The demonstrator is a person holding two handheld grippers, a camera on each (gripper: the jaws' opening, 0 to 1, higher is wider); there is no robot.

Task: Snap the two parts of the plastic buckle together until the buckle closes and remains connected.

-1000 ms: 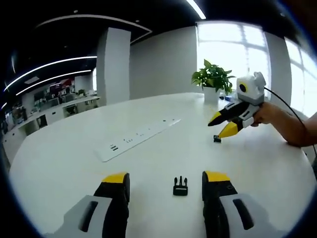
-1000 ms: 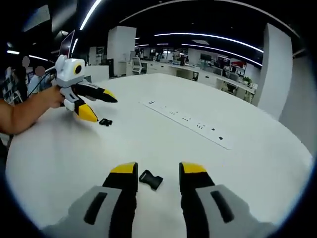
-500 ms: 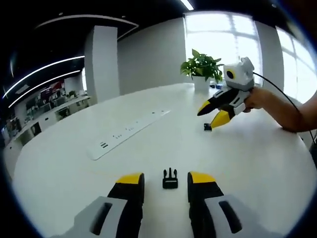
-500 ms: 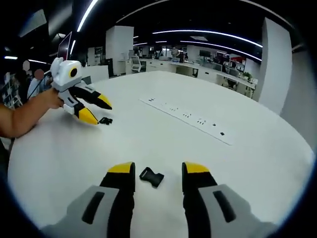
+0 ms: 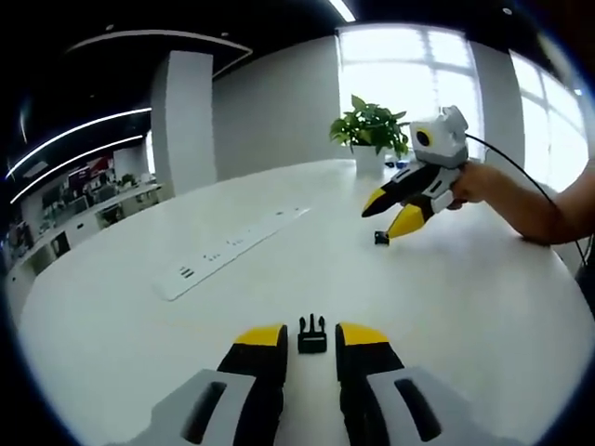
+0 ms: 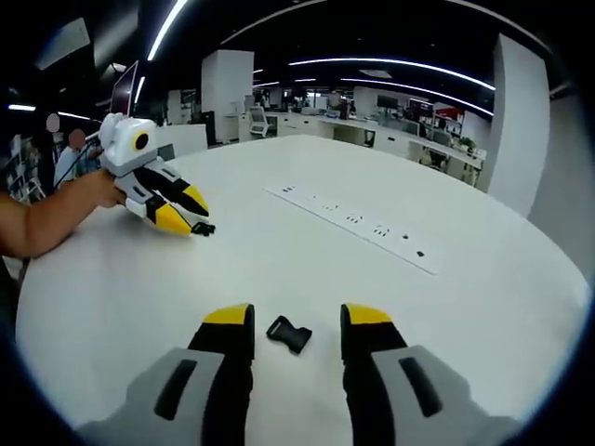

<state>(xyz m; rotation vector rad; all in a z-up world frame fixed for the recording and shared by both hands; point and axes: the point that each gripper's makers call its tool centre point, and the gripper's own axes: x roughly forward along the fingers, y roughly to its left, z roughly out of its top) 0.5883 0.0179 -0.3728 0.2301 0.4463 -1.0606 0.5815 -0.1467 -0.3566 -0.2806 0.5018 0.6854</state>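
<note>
Only the left gripper view shows a potted plant (image 5: 371,130); both tools (image 5: 311,339) (image 6: 297,319) gape, seemingly straddling buckle halves (image 5: 311,334) (image 6: 288,334).

Window (image 5: 423,70) glare washes the white table (image 5: 465,297); ceiling strip lights (image 6: 390,63) glow, fisheye edges bend.

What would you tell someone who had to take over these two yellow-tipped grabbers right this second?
Left gripper: open, jaws either side of the pronged buckle half on the white table, not gripping it.
Right gripper: open, jaws either side of the socket buckle half, not gripping it.
The halves lie far apart on the table; a long white power strip lies beyond them.
Done: both grippers lined up on their halves.
Left: grip each half, bring them together, push the prongs into the socket until it clicks and holds.
</note>
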